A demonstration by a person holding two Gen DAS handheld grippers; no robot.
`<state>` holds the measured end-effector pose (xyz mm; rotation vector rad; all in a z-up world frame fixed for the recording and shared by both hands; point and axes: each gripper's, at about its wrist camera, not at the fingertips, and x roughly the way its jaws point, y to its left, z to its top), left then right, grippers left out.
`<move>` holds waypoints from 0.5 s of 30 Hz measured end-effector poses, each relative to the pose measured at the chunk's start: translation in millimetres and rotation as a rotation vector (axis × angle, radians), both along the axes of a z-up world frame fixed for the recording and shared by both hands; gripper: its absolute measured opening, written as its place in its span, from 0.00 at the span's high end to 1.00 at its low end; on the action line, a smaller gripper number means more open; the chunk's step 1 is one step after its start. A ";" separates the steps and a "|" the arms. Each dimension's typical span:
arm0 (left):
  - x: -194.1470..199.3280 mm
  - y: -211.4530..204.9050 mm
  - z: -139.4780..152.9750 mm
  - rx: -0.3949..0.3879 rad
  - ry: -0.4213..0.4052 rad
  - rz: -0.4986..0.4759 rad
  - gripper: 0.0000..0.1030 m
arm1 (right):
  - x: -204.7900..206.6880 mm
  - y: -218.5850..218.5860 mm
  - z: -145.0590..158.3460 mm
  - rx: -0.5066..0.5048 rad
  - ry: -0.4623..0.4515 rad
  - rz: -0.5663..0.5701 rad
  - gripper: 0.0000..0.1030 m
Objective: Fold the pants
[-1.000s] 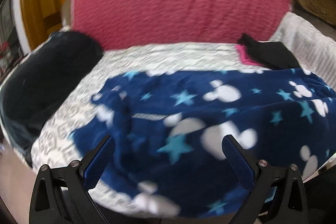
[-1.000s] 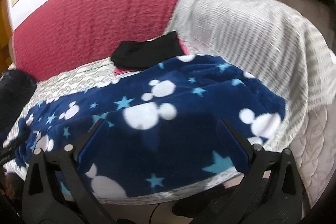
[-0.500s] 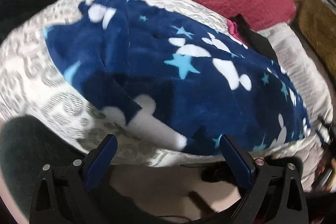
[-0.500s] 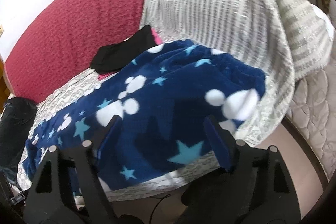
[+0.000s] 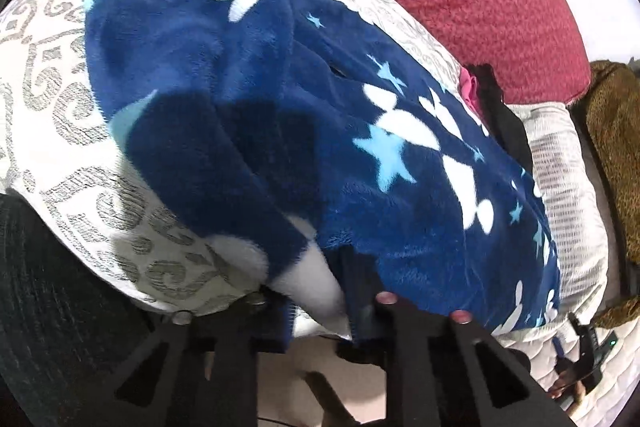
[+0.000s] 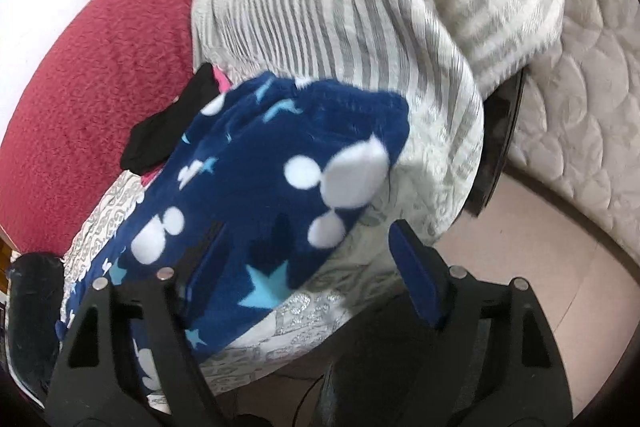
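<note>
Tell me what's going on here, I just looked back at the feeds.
A person with a gripper in each hand is folding the blue fleece pants spread on the patterned cushion. The left gripper has its jaws closed on the pants' near edge. The right gripper is open at the other end, one finger over the fabric, nothing pinched. No fold is made yet. A black garment lies behind the pants, by the red backrest.

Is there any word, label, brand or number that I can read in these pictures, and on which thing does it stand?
None can be read.
The pants carry only printed stars and white mouse-head shapes, no letters.
The seat cover bears only grey scroll ornaments.
</note>
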<state>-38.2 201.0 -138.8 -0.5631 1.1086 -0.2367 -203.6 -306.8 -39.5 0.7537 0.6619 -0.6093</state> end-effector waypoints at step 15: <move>2.2 7.9 -7.6 -0.041 0.040 0.020 0.74 | 19.8 -8.5 -27.6 0.131 0.001 0.034 0.22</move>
